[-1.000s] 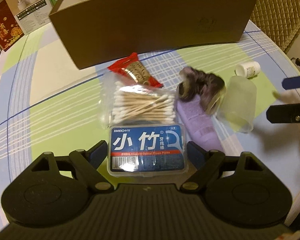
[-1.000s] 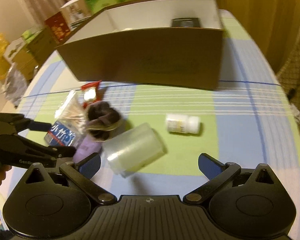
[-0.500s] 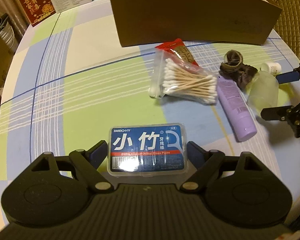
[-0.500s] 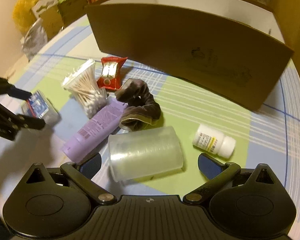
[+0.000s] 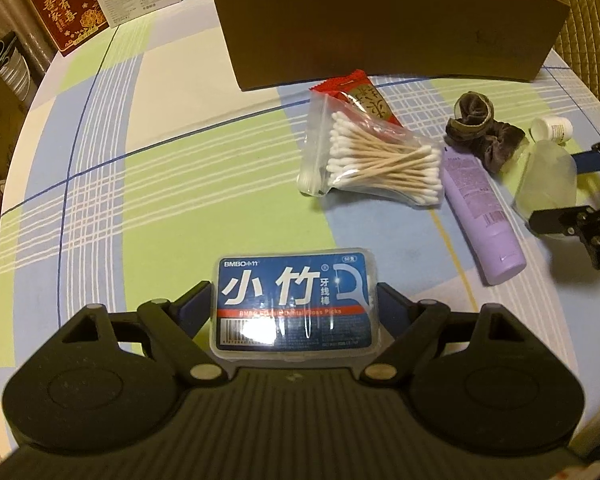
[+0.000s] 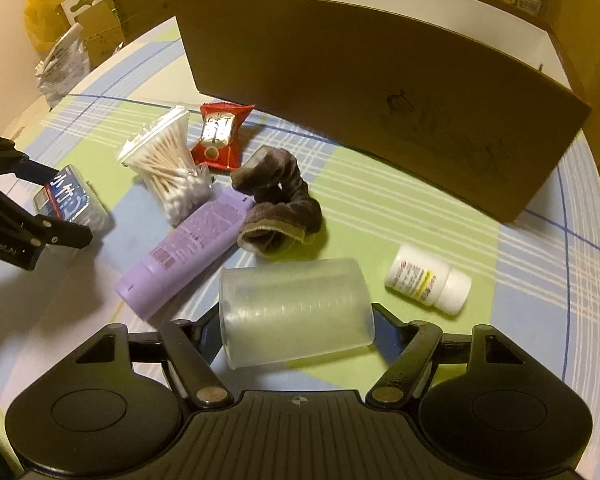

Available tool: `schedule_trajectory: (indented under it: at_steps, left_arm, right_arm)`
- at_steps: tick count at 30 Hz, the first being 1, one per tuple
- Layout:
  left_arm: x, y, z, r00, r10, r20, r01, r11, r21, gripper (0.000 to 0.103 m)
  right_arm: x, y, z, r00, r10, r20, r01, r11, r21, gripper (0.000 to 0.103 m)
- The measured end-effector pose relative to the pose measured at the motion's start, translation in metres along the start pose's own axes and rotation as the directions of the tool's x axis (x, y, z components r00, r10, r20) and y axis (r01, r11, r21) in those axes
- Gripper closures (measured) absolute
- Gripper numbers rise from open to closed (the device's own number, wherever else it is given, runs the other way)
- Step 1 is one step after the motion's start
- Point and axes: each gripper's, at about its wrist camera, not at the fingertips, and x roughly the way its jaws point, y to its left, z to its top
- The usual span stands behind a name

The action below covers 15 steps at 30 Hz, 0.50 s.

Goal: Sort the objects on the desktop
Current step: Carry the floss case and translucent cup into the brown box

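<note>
The right hand-held gripper (image 6: 296, 320) has just been closing around the translucent cup (image 6: 296, 312), which lies on its side on the counter (image 6: 380, 208), long axis across the jaws; the pads look touching its two ends. The cardboard box (image 6: 380, 92) stands at twelve o'clock. The left hand-held gripper (image 5: 294, 304) pinches the floss box (image 5: 296, 304).

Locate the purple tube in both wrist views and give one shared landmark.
Left wrist: purple tube at right of centre, lying diagonally, cap end toward the camera, right of the cotton swab bag.
Right wrist: purple tube at left of centre, diagonal, just below the swab bag.
Shared landmark: the brown cardboard box, across the top of both views.
</note>
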Motion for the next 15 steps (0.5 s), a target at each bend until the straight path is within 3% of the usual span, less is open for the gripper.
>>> schedule_trajectory:
  at_steps: [9,15]
  left_arm:
    - [-0.013,-0.003,-0.002,1.0,0.003,0.019,-0.004,0.999,0.036,0.02]
    - [-0.039,0.002,0.004,0.998,-0.006,0.068,0.002,0.999,0.047,0.02]
  right_arm:
    - [-0.017,-0.005,-0.011,1.0,0.005,-0.005,-0.004,0.998,0.067,0.032]
    - [-0.04,-0.008,-0.007,0.999,0.009,0.04,-0.013,0.996,0.09,0.032]
